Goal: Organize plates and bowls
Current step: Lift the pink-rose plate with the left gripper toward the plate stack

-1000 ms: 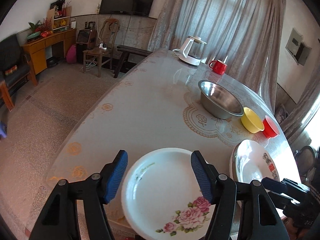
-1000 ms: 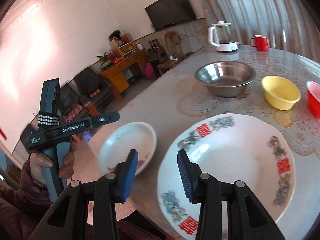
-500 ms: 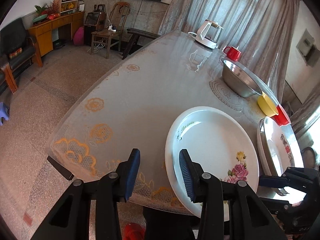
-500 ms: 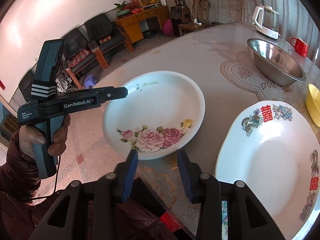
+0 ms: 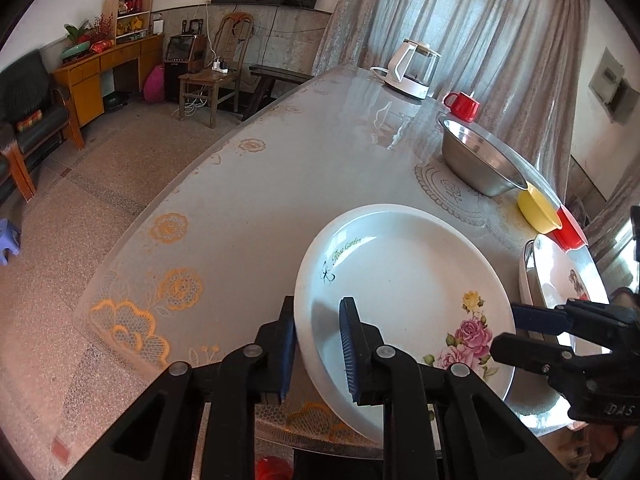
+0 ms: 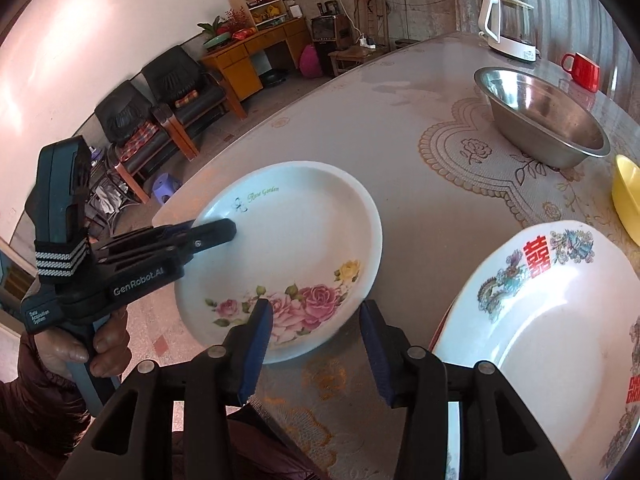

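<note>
— Moved since half a second ago: left gripper point(image 5: 318, 346), jaws narrower, now clamped on near-left rim of rose plate point(image 5: 404, 292), one pad under the rim, one inside.

— Confirmed. Same grip seen from right wrist view: left gripper point(image 6: 224, 232) biting rose plate point(image 6: 296, 256) at left rim, beside the "Rose Garden" lettering. Held by left hand point(image 6: 100, 348), lower left.

— Plate location?

— On table point(image 5: 260, 184), near edge, close to the person; far side apparently resting on tabletop, near side overhanging the edge. Lifted or not: cannot tell.

— Next item rightward?

— Right gripper point(image 6: 316, 340), jaws spread wide, holding nothing, hovering just short of rose plate's near rim, flowers between the pads. In left wrist view, right gripper point(image 5: 528, 322) entering from right, blue pad tip just beside plate's right rim.

— Further right?

— Red-character plate point(image 6: 560, 320), large, white, just beside rose plate, not touching. Behind it: steel bowl point(image 6: 548, 120) on lace-pattern mat area; yellow bowl point(image 6: 626, 196) at right frame edge. Red bowl point(image 5: 570, 230) touching yellow bowl point(image 5: 538, 210), left wrist view only.

— Remaining background stock?

— White kettle point(image 6: 508, 26), red mug point(image 6: 582, 66), far end of table. Black armchairs point(image 6: 160, 92) along left wall.
</note>
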### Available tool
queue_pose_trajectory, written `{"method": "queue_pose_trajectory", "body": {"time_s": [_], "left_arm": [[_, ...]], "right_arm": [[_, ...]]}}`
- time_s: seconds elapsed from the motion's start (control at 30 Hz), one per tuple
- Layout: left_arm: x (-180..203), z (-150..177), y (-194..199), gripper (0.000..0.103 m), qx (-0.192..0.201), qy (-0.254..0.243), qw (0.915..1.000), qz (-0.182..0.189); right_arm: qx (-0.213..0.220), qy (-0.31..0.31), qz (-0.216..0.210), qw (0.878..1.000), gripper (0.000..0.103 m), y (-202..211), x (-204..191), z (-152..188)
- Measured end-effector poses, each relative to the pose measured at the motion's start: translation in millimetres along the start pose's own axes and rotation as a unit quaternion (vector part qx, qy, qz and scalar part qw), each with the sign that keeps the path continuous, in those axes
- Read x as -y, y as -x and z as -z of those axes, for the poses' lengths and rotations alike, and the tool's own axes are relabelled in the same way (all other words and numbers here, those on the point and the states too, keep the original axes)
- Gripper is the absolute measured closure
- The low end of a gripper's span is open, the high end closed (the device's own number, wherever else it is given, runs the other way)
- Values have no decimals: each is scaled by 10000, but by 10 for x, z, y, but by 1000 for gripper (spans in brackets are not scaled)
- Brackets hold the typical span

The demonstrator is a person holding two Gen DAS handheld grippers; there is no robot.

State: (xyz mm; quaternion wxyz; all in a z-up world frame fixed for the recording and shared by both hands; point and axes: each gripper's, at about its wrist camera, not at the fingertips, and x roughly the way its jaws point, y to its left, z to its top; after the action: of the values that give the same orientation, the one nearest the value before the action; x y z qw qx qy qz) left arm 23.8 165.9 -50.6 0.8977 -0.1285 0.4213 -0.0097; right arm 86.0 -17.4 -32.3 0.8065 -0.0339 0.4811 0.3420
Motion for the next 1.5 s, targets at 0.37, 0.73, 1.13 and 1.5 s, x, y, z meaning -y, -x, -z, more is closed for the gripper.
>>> {"method": "queue_pose_trajectory", "body": {"time_s": [0.37, 0.73, 1.13, 1.5], "left_arm": [[61, 7, -23, 78, 112, -33, 9999, -128], [91, 71, 19, 73, 229, 97, 9994, -230], [117, 2, 44, 73, 247, 573, 9980, 44], [215, -94, 108, 73, 457, 430, 9980, -49]], "right_arm": [[-130, 411, 817, 9957, 84, -305, 34, -327], [-112, 377, 751, 9964, 81, -379, 82, -390], [241, -163, 655, 9974, 91, -225, 275, -377], [649, -540, 440, 9955, 91, 33, 326, -295]]}}
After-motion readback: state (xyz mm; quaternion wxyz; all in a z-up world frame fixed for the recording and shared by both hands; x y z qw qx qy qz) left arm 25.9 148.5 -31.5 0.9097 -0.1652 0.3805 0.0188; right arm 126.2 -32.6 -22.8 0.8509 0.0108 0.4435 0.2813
